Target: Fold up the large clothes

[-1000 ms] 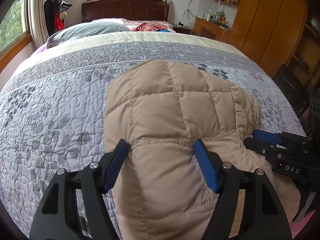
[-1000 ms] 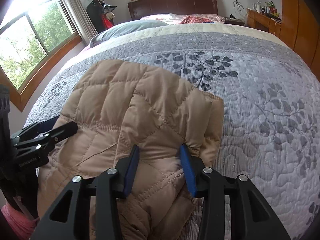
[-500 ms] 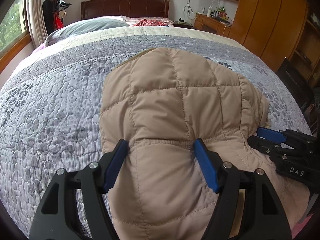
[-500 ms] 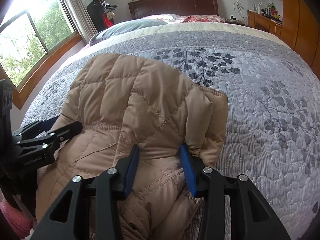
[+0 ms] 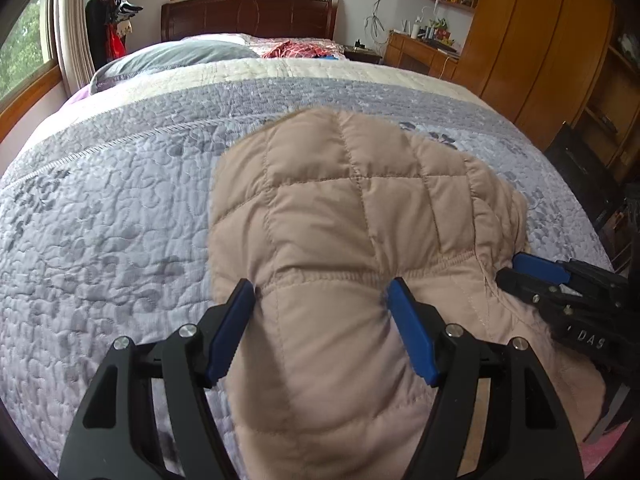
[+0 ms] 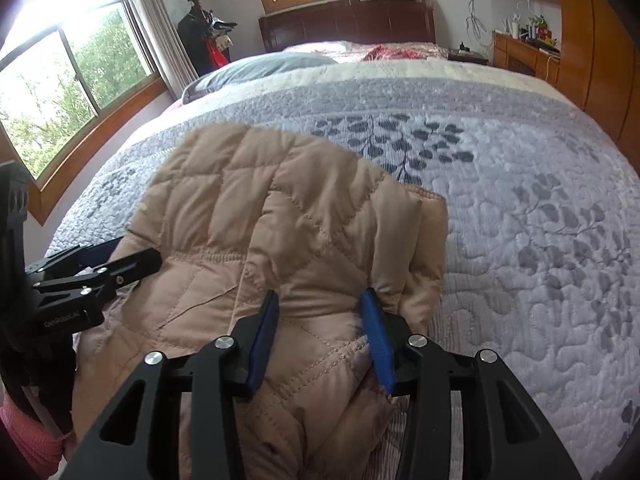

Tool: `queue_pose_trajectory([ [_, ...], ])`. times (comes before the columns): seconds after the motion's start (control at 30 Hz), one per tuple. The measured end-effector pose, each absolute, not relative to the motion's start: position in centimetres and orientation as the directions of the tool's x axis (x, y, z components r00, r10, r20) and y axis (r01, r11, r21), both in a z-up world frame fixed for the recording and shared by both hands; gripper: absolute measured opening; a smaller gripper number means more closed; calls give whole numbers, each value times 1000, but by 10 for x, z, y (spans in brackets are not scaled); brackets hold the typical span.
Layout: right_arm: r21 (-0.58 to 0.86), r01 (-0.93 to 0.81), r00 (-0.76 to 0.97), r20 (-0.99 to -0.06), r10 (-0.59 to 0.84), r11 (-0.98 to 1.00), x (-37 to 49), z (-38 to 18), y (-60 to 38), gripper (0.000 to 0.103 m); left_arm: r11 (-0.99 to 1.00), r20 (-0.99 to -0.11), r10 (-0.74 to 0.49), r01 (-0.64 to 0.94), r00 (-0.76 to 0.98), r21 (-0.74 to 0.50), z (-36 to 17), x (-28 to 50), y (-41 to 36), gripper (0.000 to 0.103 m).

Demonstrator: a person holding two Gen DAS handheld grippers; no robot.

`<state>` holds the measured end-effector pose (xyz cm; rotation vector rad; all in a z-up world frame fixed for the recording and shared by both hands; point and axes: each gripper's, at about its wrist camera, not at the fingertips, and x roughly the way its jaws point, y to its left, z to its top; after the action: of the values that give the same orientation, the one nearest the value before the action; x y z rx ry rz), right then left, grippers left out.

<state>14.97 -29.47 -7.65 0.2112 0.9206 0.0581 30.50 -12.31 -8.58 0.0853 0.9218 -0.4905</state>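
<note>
A beige quilted puffer jacket (image 5: pixel 344 216) lies bunched on the grey quilted bedspread (image 5: pixel 100 220); it also shows in the right wrist view (image 6: pixel 256 216). My left gripper (image 5: pixel 322 300) is shut on a thick fold of the jacket's near left part. My right gripper (image 6: pixel 320 312) is shut on a fold of its near right part, beside a hanging flap (image 6: pixel 424 248). The right gripper also shows at the right edge of the left wrist view (image 5: pixel 532 276), and the left gripper at the left edge of the right wrist view (image 6: pixel 116 260).
The bed has a dark wooden headboard (image 5: pixel 248 16), a grey pillow (image 5: pixel 176 56) and red cloth (image 5: pixel 296 49) at the far end. Windows (image 6: pixel 60 80) run along the left. A wooden wardrobe (image 5: pixel 540 48) and a desk (image 5: pixel 420 50) stand at the right.
Both grippers have kept their hold. The jacket's far part first swelled toward the cameras, then sank back toward the bed as the views tilted up.
</note>
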Motion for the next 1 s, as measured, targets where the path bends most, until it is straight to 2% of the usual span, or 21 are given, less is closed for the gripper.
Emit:
queue_pose_trajectory([
  [0.17, 251, 22, 643, -745, 179, 968, 133, -53, -300, 60, 882, -754, -365, 462, 546, -93, -65, 285, -109, 68],
  [0.23, 274, 8, 652, -731, 203, 962, 125, -47, -305, 72, 882, -746, -368, 463, 555, -91, -59, 280, -104, 69],
  [0.4, 323, 17, 650, -723, 235, 946, 116, -45, -320, 82, 881, -727, -373, 466, 577, -82, -49, 270, -88, 75],
  [0.63, 491, 36, 591, -713, 377, 870, 112, -71, -346, 88, 878, -743, -383, 467, 548, -108, -54, 275, -71, 83],
  [0.73, 556, 43, 557, -703, 442, 830, 113, -86, -351, 89, 854, -760, -451, 472, 467, -217, -65, 287, -56, 85],
  [0.87, 630, 43, 534, -670, 515, 775, 116, -102, -358, 91, 796, -772, -566, 433, 287, -423, -97, 313, -36, 85],
  [1.0, 694, 40, 496, -638, 588, 719, 122, -118, -358, 92, 681, -695, -707, 396, 134, -616, -119, 330, -27, 86],
])
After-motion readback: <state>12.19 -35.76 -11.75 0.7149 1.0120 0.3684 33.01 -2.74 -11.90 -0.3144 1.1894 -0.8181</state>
